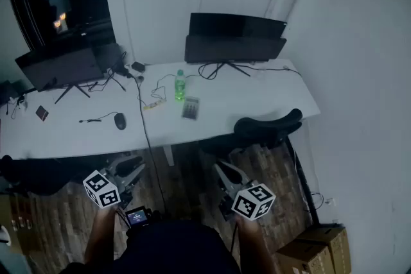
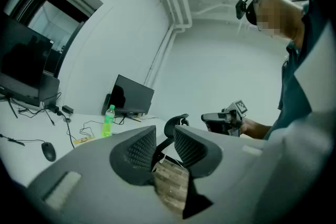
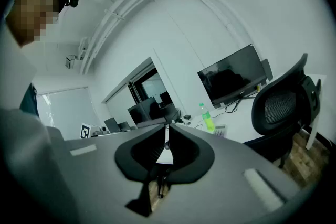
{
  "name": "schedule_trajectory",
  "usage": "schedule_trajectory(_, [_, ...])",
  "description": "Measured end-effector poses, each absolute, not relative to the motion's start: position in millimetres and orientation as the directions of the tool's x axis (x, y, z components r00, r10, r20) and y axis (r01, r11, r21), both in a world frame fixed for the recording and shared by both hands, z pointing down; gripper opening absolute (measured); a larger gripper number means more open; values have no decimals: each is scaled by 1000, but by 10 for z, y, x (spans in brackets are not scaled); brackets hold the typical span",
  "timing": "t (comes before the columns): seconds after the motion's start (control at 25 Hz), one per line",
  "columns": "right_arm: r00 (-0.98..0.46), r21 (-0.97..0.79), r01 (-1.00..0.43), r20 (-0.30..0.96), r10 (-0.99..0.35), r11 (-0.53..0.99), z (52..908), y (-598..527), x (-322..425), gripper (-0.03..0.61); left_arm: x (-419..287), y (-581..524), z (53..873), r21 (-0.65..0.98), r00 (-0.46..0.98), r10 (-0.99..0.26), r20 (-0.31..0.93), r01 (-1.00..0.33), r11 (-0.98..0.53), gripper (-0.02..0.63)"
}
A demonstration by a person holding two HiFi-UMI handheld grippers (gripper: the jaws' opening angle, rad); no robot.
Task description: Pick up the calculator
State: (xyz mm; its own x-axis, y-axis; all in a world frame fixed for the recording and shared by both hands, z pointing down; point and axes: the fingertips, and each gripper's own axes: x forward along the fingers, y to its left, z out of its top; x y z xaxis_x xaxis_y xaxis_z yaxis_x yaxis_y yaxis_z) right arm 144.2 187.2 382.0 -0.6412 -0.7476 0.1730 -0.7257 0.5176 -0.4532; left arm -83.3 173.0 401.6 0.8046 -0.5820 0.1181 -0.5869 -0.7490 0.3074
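The calculator (image 1: 190,107) is a small grey slab lying flat on the white desk (image 1: 257,96), just right of a green bottle (image 1: 180,85). The right gripper view shows the calculator (image 3: 219,131) far off beside the bottle (image 3: 207,117). Both grippers hang low over the wooden floor, well short of the desk, each in a hand. My left gripper (image 1: 130,167) (image 2: 164,136) is open, with only floor and chair showing through the gap. My right gripper (image 1: 226,174) (image 3: 166,137) is shut, tips touching, holding nothing.
A black office chair (image 1: 266,128) stands at the desk's near edge, between my right gripper and the calculator. Two monitors (image 1: 234,38), a mouse (image 1: 120,120) and loose cables (image 1: 144,112) are on the desk. Cardboard boxes (image 1: 318,247) sit on the floor at right.
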Motion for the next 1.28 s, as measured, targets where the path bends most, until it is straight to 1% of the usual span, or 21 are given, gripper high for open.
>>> schedule_trajectory(0.24, [-627, -446, -738, 177, -759, 506, 3742, 1874, 870, 15, -1373, 1717, 3977, 298, 822, -558, 113, -564, -770, 101])
schedule_trajectory(0.4, [-619, -438, -747, 187, -763, 499, 3714, 1904, 607, 15, -1564, 1689, 3995, 308, 838, -536, 101, -539, -784, 101])
schedule_trajectory(0.64, [-573, -433, -780, 202, -794, 452, 3726, 1963, 497, 15, -1644, 1622, 4012, 321, 870, -485, 88, -485, -813, 101])
schedule_trajectory(0.8, [-542, -469, -782, 188, -819, 410, 3746, 1995, 460, 15, -1673, 1578, 4054, 341, 887, -453, 87, -453, -824, 101])
schedule_trajectory(1.04, [-517, -512, -774, 171, -838, 373, 3798, 1994, 295, 17, -1727, 1515, 4130, 351, 914, -398, 78, -399, -847, 101])
schedule_trajectory(1.28, [-516, -516, -777, 190, -835, 362, 3843, 1956, 237, 17, -1694, 1438, 4186, 368, 924, -375, 82, -377, -850, 101])
